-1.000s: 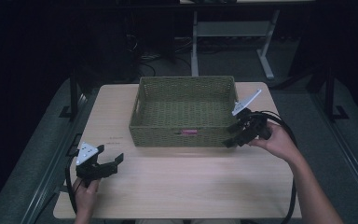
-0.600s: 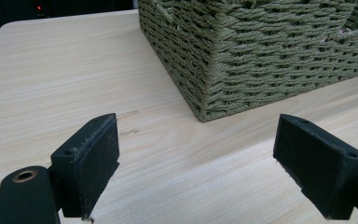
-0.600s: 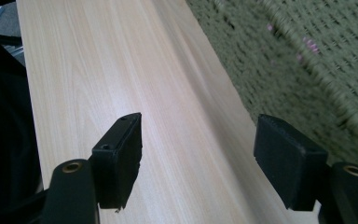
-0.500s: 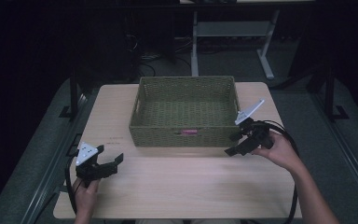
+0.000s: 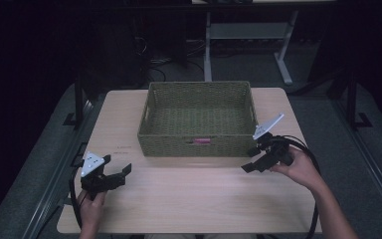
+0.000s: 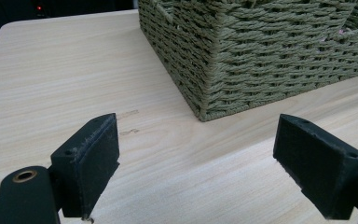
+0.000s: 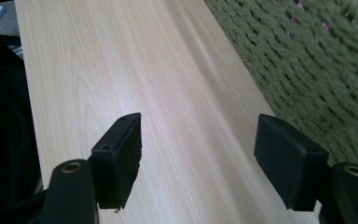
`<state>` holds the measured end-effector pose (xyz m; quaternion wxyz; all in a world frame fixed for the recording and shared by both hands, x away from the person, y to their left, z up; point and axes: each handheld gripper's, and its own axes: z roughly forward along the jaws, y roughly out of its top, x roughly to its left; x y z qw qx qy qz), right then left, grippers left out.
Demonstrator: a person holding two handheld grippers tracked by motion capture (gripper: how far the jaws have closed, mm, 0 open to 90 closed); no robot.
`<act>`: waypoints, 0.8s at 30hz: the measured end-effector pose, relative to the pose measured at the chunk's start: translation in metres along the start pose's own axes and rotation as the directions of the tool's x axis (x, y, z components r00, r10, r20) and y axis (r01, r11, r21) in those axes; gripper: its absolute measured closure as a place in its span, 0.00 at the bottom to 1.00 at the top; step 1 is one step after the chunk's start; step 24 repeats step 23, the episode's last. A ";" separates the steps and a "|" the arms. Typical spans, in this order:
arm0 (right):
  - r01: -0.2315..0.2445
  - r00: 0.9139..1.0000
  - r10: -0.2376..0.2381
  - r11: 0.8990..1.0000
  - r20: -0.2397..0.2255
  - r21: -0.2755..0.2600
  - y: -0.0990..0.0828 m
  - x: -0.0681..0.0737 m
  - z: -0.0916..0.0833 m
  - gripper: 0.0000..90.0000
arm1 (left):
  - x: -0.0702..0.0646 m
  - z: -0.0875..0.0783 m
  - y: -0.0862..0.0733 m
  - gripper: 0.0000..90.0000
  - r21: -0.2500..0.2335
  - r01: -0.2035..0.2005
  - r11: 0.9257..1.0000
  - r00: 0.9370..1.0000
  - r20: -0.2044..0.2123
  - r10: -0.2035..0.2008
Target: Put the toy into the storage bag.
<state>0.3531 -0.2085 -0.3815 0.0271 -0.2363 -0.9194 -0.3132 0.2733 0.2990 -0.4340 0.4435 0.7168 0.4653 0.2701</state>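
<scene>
Hovering low over the table (image 5: 194, 199) at right of centre in the high view, right gripper (image 5: 252, 158) with jaws spread and nothing between them, pointing toward the left of the frame, just below the lower right corner of the woven basket (image 5: 199, 144). Held from the right by the right hand (image 5: 303, 167), cable looping round behind the wrist, grey three-cornered plate tilted up toward the basket. In the right gripper view, right gripper (image 7: 198, 158) open wide over bare pale wood (image 7: 135, 84), blurred green weave of the basket (image 7: 317, 70) across the upper right of the frame, close beside the right-hand jaw but apart from it.

Sitting at lower left of the high view, left gripper (image 5: 119, 172), also spread and holding nothing, gripped from below by the left hand (image 5: 92, 206), well apart from the basket. In the left gripper view, left gripper (image 6: 196, 158) gaping over the tabletop (image 6: 74, 79), near corner of the basket (image 6: 261, 51) in the upper right of the frame, standing flat on the wood.

Basket itself at upper centre of the high view, rectangular, olive green, a small pink tag (image 5: 202, 141) on its near wall.
</scene>
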 end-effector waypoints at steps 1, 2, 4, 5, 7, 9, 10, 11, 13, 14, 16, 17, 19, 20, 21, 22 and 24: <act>-0.002 1.000 0.002 1.000 0.000 -0.003 -0.002 0.001 0.000 0.35 | 0.000 0.000 0.000 0.15 -0.001 0.000 1.000 1.000 0.001 0.000; 0.001 1.000 -0.001 1.000 0.001 -0.006 -0.004 0.002 0.001 0.35 | 0.000 0.000 0.000 0.15 0.000 0.000 1.000 1.000 0.001 0.000; 0.001 1.000 -0.001 1.000 0.006 -0.003 -0.007 0.003 0.001 0.35 | 0.000 0.000 0.000 0.15 0.000 0.001 1.000 1.000 0.000 -0.001; -0.005 1.000 0.005 1.000 0.008 -0.002 -0.009 0.004 0.002 0.35 | 0.000 0.000 0.000 0.15 0.000 0.000 1.000 1.000 0.001 0.000; -0.011 1.000 0.011 1.000 0.012 -0.003 -0.014 0.006 0.002 0.35 | 0.000 0.000 0.000 0.15 0.000 -0.001 1.000 1.000 0.002 0.001; -0.020 1.000 0.020 1.000 0.015 -0.007 -0.019 0.007 0.003 0.35 | -0.001 0.000 0.000 0.15 -0.002 0.001 1.000 1.000 0.003 -0.001; -0.017 1.000 0.017 1.000 0.016 -0.011 -0.022 0.009 0.004 0.35 | -0.001 0.000 0.000 0.15 -0.001 0.000 1.000 1.000 0.002 0.000; -0.018 1.000 0.018 1.000 0.019 -0.013 -0.024 0.009 0.004 0.35 | -0.001 0.000 0.000 0.15 -0.001 0.000 1.000 1.000 0.004 0.000; -0.026 0.999 0.026 1.000 0.021 -0.014 -0.028 0.012 0.005 0.35 | -0.001 0.000 0.000 0.15 0.000 0.001 1.000 1.000 0.003 -0.001; -0.021 1.000 0.021 1.000 0.023 -0.011 -0.030 0.012 0.005 0.35 | -0.001 0.000 0.000 0.15 -0.001 0.001 1.000 1.000 0.004 -0.001; -0.025 0.999 0.025 1.000 0.025 -0.014 -0.033 0.015 0.006 0.35 | -0.001 0.000 0.000 0.15 -0.004 -0.001 1.000 1.000 0.004 0.001; -0.031 0.999 0.031 0.999 0.023 -0.015 -0.034 0.017 0.007 0.35 | -0.001 0.000 0.000 0.15 -0.001 -0.003 1.000 1.000 0.004 0.003; -0.029 0.999 0.029 0.999 0.022 -0.016 -0.037 0.019 0.008 0.35 | -0.001 0.000 0.000 0.15 -0.001 -0.003 1.000 1.000 0.005 0.003; -0.031 0.999 0.031 0.999 0.021 -0.011 -0.038 0.021 0.009 0.35 | -0.001 0.000 0.001 0.15 -0.001 -0.004 1.000 1.000 0.006 0.004; -0.029 0.999 0.029 1.000 0.018 -0.010 -0.039 0.022 0.011 0.34 | -0.001 0.000 0.001 0.15 -0.002 -0.004 1.000 1.000 0.007 0.004; -0.024 0.999 0.024 1.000 0.023 -0.016 -0.040 0.024 0.012 0.35 | -0.001 0.001 0.001 0.15 -0.005 -0.001 1.000 1.000 0.006 0.001; -0.027 0.999 0.027 1.000 0.025 -0.017 -0.041 0.026 0.012 0.35 | -0.001 0.001 0.001 0.15 -0.003 -0.002 1.000 1.000 0.005 0.002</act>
